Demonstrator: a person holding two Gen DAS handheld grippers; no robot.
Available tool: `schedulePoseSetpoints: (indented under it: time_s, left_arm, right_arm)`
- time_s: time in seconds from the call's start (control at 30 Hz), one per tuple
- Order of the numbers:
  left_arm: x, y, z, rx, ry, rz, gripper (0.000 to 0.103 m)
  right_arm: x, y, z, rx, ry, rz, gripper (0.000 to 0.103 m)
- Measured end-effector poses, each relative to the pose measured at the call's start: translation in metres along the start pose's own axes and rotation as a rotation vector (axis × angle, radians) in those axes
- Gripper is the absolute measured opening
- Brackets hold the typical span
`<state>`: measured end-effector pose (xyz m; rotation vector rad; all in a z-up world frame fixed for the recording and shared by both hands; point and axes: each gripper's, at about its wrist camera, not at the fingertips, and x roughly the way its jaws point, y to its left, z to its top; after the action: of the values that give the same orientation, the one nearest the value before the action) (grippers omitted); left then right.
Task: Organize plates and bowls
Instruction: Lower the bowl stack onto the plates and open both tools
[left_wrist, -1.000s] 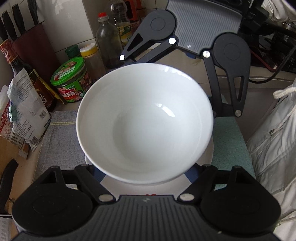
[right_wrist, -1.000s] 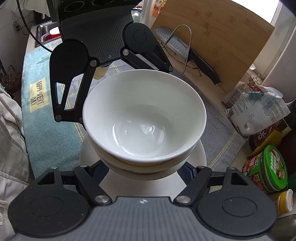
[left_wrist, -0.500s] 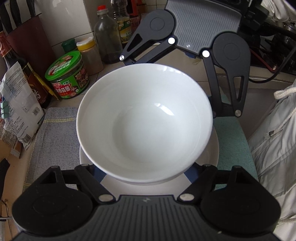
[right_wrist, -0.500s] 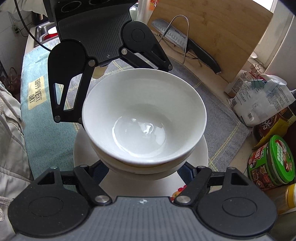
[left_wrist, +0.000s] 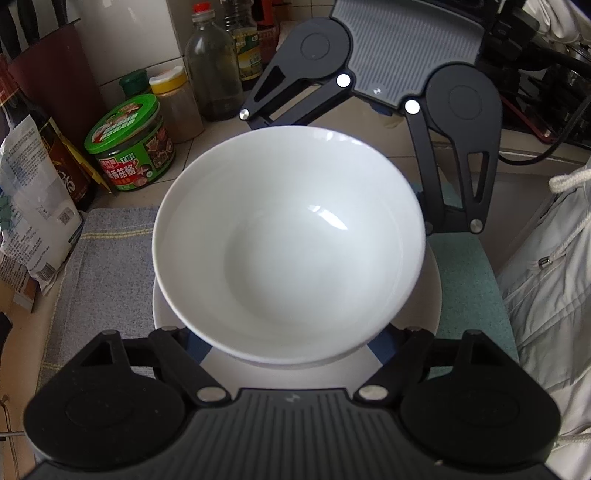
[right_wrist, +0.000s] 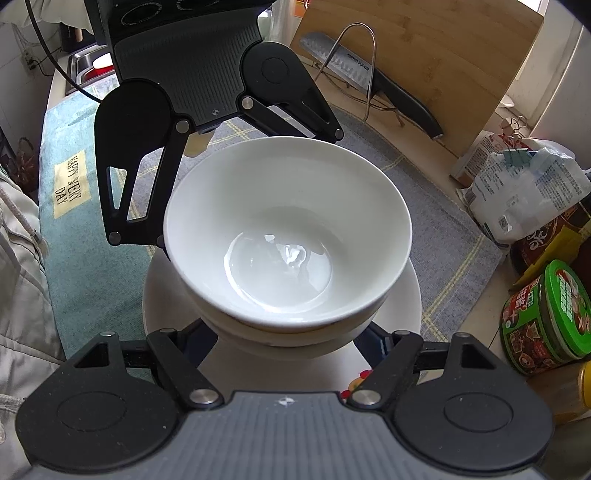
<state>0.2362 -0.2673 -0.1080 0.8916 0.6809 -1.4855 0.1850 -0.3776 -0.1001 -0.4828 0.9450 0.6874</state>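
Two white bowls sit nested, the upper bowl (left_wrist: 288, 240) (right_wrist: 288, 229) inside a lower bowl (right_wrist: 295, 332). They hang just over a white plate (left_wrist: 432, 295) (right_wrist: 410, 299) on the mats. My left gripper (left_wrist: 290, 350) and right gripper (right_wrist: 288, 343) face each other across the stack. Each clasps the stack low on its sides, with blue pads (left_wrist: 197, 349) (right_wrist: 373, 343) against the lower bowl. The fingertips are hidden under the bowls.
A green-lidded jar (left_wrist: 129, 144), bottles (left_wrist: 212, 74) and paper bags (left_wrist: 33, 206) crowd the counter's back. A knife (right_wrist: 369, 81) leans on a wooden cutting board (right_wrist: 424, 55). A grey mat (left_wrist: 103, 277) and teal towel (right_wrist: 70, 206) cover the counter. A person's pale jacket (left_wrist: 546, 277) is alongside.
Both grippers and the nested bowls have drifted slightly together over the counter. More of the plate's rim now shows beside the bowls. The grips are unchanged.
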Motion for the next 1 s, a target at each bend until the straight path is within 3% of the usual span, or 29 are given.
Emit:
schedulePoseSetpoints:
  time_s: [0.2, 0.33, 0.43, 0.77, 0.9, 1.0]
  left_arm:
    - [0.0, -0.001, 0.0, -0.004, 0.005, 0.005, 0.083]
    - [-0.001, -0.006, -0.002, -0.001, -0.005, 0.03, 0.084]
    - [-0.01, -0.008, -0.004, -0.016, -0.034, 0.05, 0.094]
    - [-0.038, -0.017, -0.033, -0.204, -0.048, 0.152, 0.098]
    - [-0.062, -0.031, -0.046, -0.311, -0.134, 0.216, 0.098]
    - [-0.077, -0.042, -0.053, -0.383, -0.203, 0.316, 0.101]
  right_arm:
    - [0.0, 0.003, -0.001, -0.014, -0.006, -0.019, 0.084]
    - [-0.003, -0.001, -0.001, 0.013, -0.028, -0.027, 0.101]
    - [-0.007, -0.002, -0.001, 0.011, -0.036, -0.044, 0.103]
    - [-0.01, 0.009, -0.005, -0.046, 0.002, -0.079, 0.103]
    - [-0.014, 0.015, -0.005, -0.076, 0.027, -0.101, 0.103]
    - [-0.017, 0.021, -0.002, -0.078, 0.053, -0.139, 0.103]
